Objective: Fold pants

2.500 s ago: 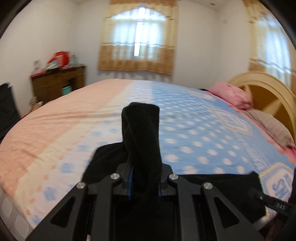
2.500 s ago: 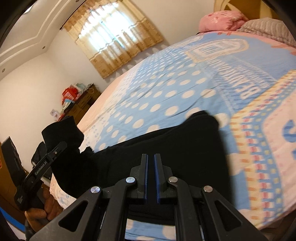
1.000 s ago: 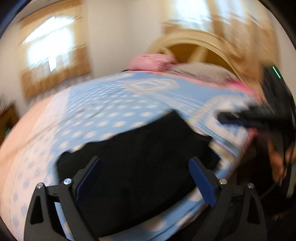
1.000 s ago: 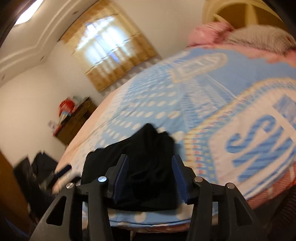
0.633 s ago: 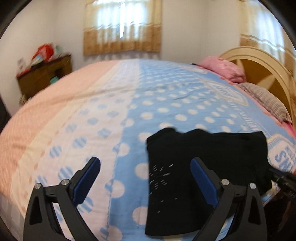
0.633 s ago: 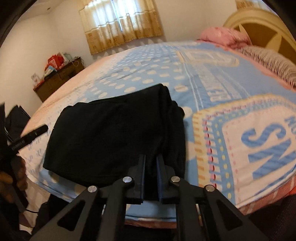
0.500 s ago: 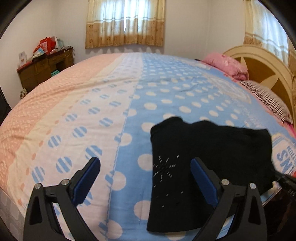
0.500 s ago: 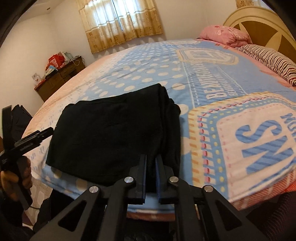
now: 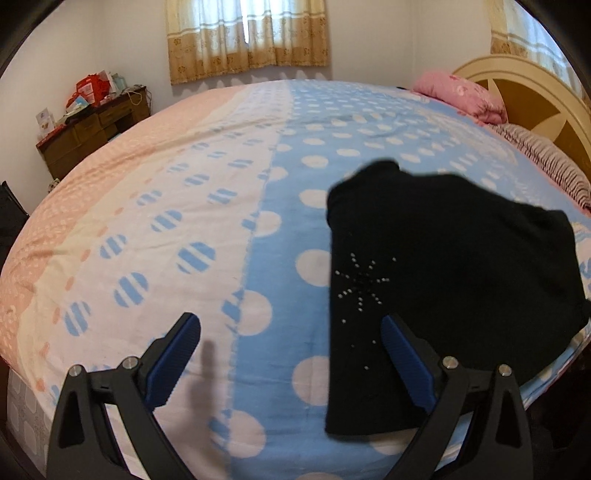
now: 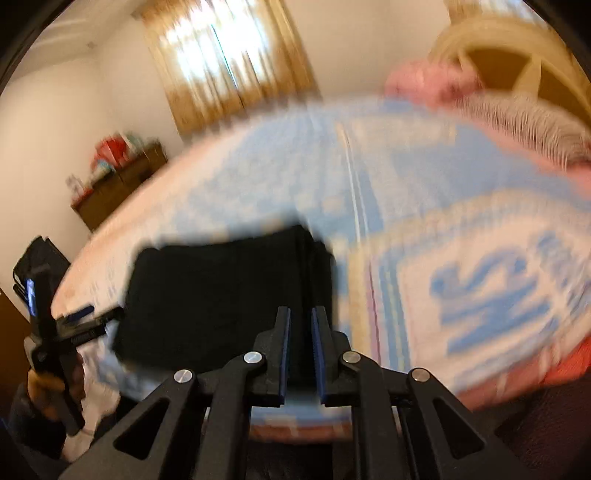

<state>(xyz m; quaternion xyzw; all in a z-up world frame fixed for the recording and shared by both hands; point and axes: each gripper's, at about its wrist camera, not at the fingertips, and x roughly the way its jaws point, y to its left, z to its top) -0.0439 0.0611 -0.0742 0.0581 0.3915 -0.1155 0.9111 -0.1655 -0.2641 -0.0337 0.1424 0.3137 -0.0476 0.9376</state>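
Since half-second-earlier frame, right gripper swung away, view now blurred; fingers narrowly apart, holding nothing. Left gripper wide open, empty, above bedspread. Pants folded, black, lying at near bed edge, clear of both grippers.

black pants with a little starburst of silvery studs, lying on a bedspread that's sky blue with white polka dots around them, then left of the pants a cream band with blue-striped dots, then peachy pink. pillow past the pants is pink, curtains tan and cream, both grippers black with blue pads
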